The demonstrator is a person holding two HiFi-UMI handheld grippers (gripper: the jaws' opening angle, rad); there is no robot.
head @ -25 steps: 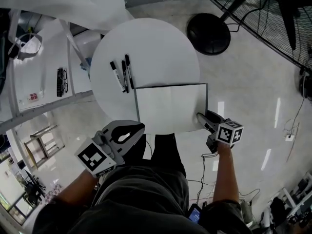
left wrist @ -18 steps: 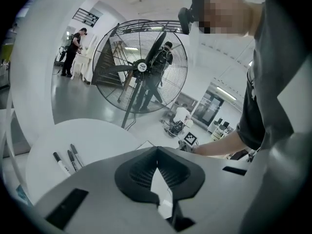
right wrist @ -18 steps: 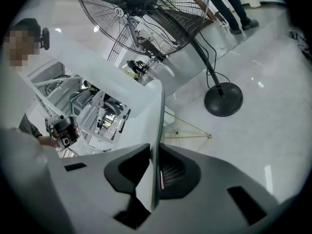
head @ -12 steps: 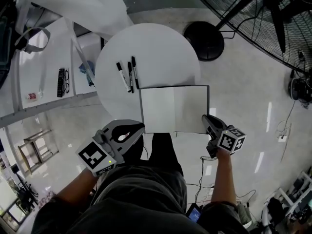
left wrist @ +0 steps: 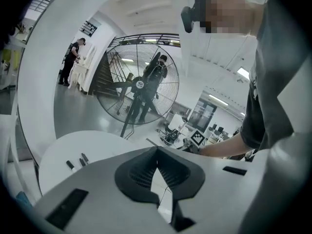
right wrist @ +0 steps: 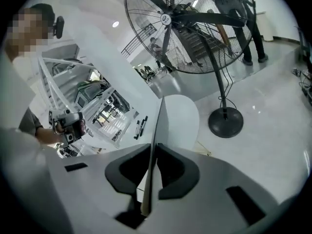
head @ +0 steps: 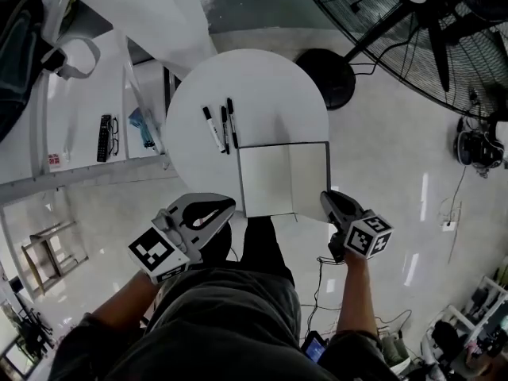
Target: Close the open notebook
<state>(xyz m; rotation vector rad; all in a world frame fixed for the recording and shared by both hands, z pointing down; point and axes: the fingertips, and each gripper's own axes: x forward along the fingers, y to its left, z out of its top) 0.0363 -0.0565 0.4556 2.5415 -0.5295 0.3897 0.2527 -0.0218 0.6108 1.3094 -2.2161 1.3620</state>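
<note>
The notebook (head: 268,182) lies open on the near part of the round white table (head: 254,82). Its left page is flat, and its right leaf (head: 311,179) is raised off the table and looks narrowed. My right gripper (head: 326,199) has just closed its jaws on that leaf's near right corner. In the right gripper view the leaf (right wrist: 159,118) stands edge-on between the pads of my right gripper (right wrist: 152,152). My left gripper (head: 230,205) hangs off the table's near left edge with its tips together and nothing in it. In its own view the left gripper (left wrist: 157,152) also holds nothing.
Three black markers (head: 223,126) lie just beyond the notebook's left corner. A big floor fan (head: 413,22) with a round black base (head: 325,76) stands at the far right. A white side desk (head: 79,125) with glasses (head: 105,137) is at the left.
The right gripper closed on the notebook's right leaf and rose with it, so that leaf now looks narrower. The left gripper has shifted only a little.
</note>
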